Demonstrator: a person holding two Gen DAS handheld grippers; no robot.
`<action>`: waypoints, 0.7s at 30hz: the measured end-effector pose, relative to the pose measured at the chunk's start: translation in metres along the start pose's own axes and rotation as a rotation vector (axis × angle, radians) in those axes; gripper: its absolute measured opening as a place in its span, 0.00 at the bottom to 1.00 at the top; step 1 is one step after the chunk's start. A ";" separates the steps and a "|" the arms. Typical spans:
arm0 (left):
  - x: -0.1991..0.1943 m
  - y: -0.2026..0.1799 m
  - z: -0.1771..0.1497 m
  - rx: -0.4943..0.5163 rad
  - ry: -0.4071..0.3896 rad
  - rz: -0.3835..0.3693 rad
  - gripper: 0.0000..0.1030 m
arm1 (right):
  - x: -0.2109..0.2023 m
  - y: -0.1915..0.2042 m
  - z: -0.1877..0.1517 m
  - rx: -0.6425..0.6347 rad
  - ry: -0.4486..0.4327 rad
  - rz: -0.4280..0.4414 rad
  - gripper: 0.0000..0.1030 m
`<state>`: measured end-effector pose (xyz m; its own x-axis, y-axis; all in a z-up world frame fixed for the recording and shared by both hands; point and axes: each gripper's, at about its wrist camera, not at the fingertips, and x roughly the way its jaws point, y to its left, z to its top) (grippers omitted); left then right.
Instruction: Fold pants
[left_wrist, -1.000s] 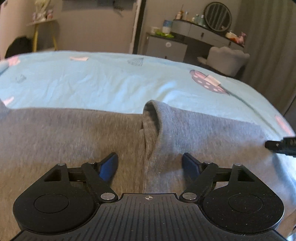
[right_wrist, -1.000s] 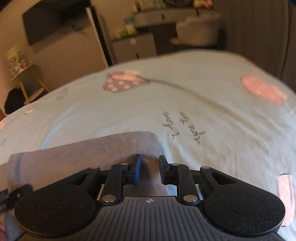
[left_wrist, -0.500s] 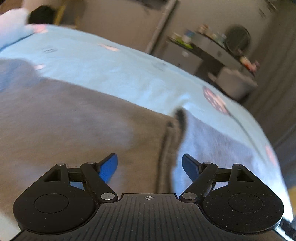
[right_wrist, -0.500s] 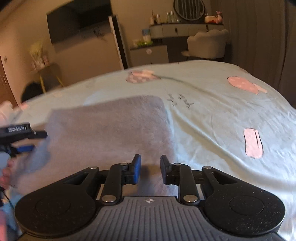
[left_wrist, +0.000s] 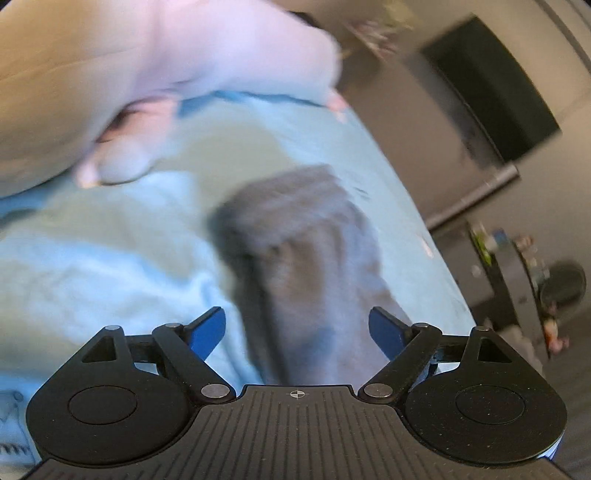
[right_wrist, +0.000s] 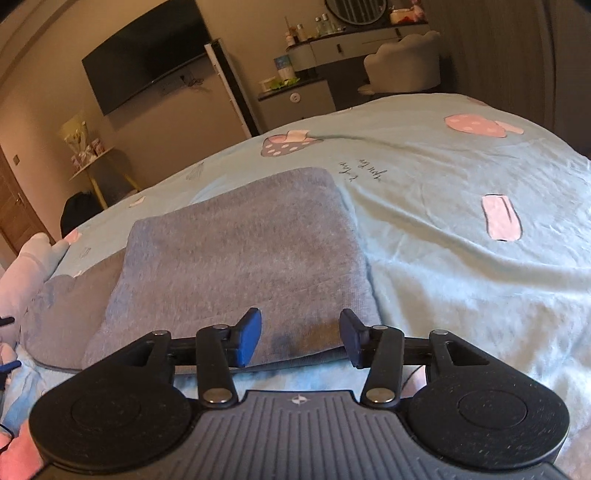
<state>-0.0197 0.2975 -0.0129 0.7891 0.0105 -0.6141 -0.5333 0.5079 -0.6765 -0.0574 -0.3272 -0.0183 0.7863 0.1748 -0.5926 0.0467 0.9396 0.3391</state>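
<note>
The grey pants (right_wrist: 240, 258) lie folded into a flat stack on the light blue bedspread (right_wrist: 461, 277). My right gripper (right_wrist: 301, 338) is open and empty, its jaws apart just over the stack's near edge. In the blurred left wrist view the pants (left_wrist: 306, 258) stretch away from my left gripper (left_wrist: 297, 330), which is open and empty above their near end. A small dark part of the left tool shows at the far left edge of the right wrist view.
A pink pillow or plush (left_wrist: 203, 66) lies at the head of the bed. A wall TV (right_wrist: 147, 59), a dresser (right_wrist: 295, 96) and a padded chair (right_wrist: 402, 62) stand beyond the bed. The bedspread spreads wide to the right of the pants.
My right gripper has opened and let go of the pants, now lying folded flat. My left gripper, open throughout, has swung round fast to look along the pants toward the pillows.
</note>
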 end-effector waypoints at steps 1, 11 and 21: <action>0.004 0.004 0.003 -0.018 0.012 -0.012 0.85 | 0.000 0.003 0.000 -0.005 0.002 0.004 0.45; 0.049 0.025 0.023 -0.054 0.075 -0.062 0.76 | 0.004 0.028 0.003 -0.006 0.005 0.010 0.50; 0.064 0.036 0.030 -0.076 0.118 -0.156 0.40 | 0.018 0.059 0.006 0.003 0.001 0.040 0.51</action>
<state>0.0214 0.3422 -0.0643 0.8251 -0.1662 -0.5400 -0.4324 0.4294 -0.7929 -0.0368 -0.2706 -0.0040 0.7868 0.2121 -0.5796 0.0175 0.9310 0.3645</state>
